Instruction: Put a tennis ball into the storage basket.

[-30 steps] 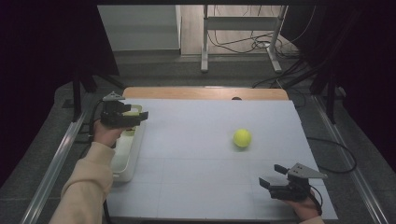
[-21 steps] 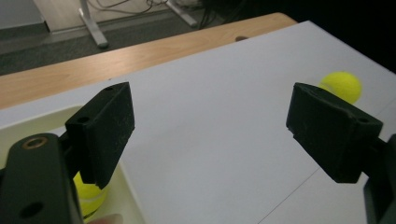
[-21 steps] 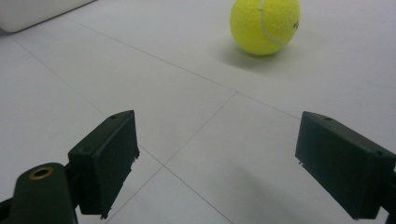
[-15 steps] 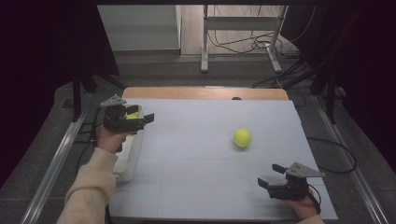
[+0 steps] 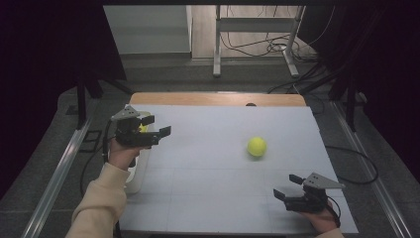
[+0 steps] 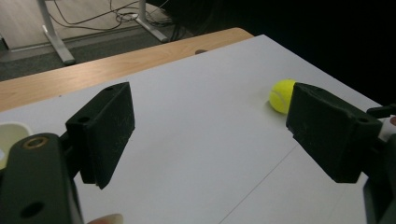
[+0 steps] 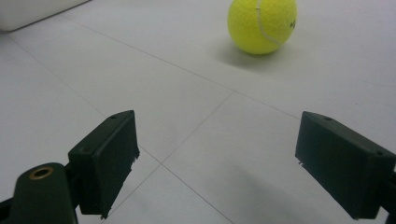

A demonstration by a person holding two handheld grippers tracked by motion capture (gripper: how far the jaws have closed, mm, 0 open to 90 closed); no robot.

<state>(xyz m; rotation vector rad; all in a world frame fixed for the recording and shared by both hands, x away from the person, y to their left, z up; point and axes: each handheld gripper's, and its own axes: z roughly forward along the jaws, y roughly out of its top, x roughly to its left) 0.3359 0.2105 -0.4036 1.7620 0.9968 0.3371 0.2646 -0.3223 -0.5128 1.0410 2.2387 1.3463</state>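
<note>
Since the earlier frames the left gripper (image 5: pixel 157 128) has lifted off the white tray (image 5: pixel 136 176) at the surface's left edge and swung out over the white surface (image 5: pixel 208 193), while the right gripper (image 5: pixel 286 186) has barely shifted at the near right corner.

Nearest the person, the right gripper sits low, close to the surface, with its fingers (image 7: pixel 106 158) spread wide and nothing between them. From its own view the tennis ball (image 7: pixel 262 25) lies straight ahead, framed between the two pads, so the hand seems lined up for a forward reach and a pinch from both sides.

Farther in, the ball (image 5: pixel 257 147) rests alone on the right half of the surface, apart from both grippers and from the tray. It is round and free to roll, so a wide, level approach makes sense.

Farther still on the left, the left gripper is held raised in the hand (image 5: pixel 121 153), fingers (image 6: pixel 103 130) likewise open and empty. Its view looks across the surface at the ball (image 6: pixel 281 95), partly hidden behind the right-hand pad. The tray is probably where the ball belongs.
</note>
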